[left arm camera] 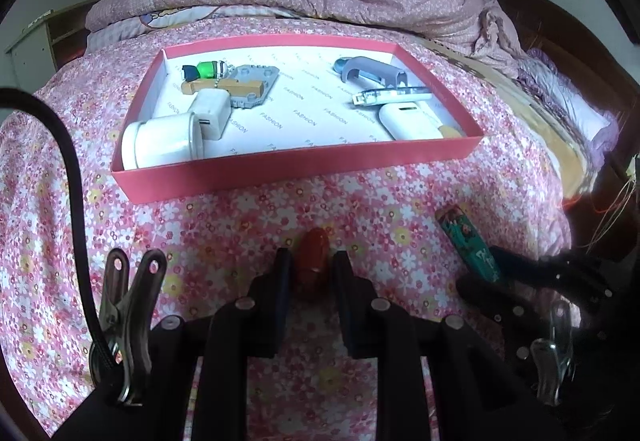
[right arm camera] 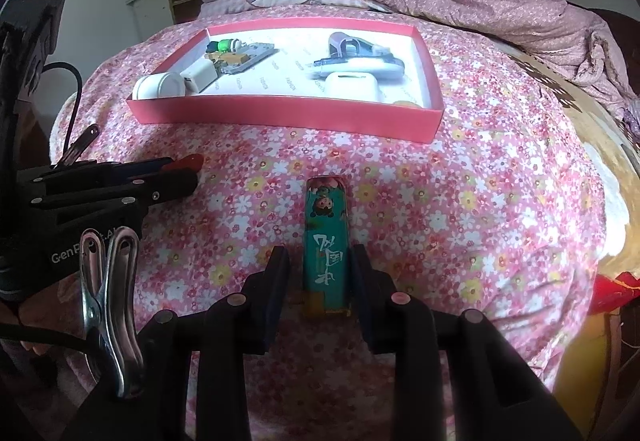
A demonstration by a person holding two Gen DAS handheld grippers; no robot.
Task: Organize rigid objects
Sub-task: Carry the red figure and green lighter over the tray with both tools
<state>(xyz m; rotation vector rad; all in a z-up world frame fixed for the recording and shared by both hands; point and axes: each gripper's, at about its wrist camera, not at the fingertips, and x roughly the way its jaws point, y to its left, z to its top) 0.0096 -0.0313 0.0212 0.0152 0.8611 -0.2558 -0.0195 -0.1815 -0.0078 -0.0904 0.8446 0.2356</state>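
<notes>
**Both grippers closed in on small items short of the pink tray**

Left gripper (left arm camera: 310, 273) has its jaws drawn nearly together around a small red oval object (left arm camera: 314, 265) lying on the floral bedspread (left arm camera: 360, 209); the pads look to be pressing its sides, so I judge it gripped. Right gripper (right arm camera: 320, 273) straddles a teal printed tin (right arm camera: 325, 241), one pad against its right side and a sliver of gap showing on the left — its jaws stand only a little wider than the tin, and I cannot tell whether it is truly clamped.

Both items sit on the bedspread, well short of the pink tray (left arm camera: 280, 169), which lies farther up the bed and already holds a white round container (left arm camera: 160, 141), a white charger (left arm camera: 210, 117), a figurine, a grey clip and other small pieces.

Risks from here, as I judge them: the red object is rounded and glossy, so a pinch off its widest line could squirt it out forward. The tin is held near its rear end — lifted that way, its long nose may droop or pivot. Soft bedding under the tray gives way, so a hard drop could tip the wall or jostle what is inside.
</notes>
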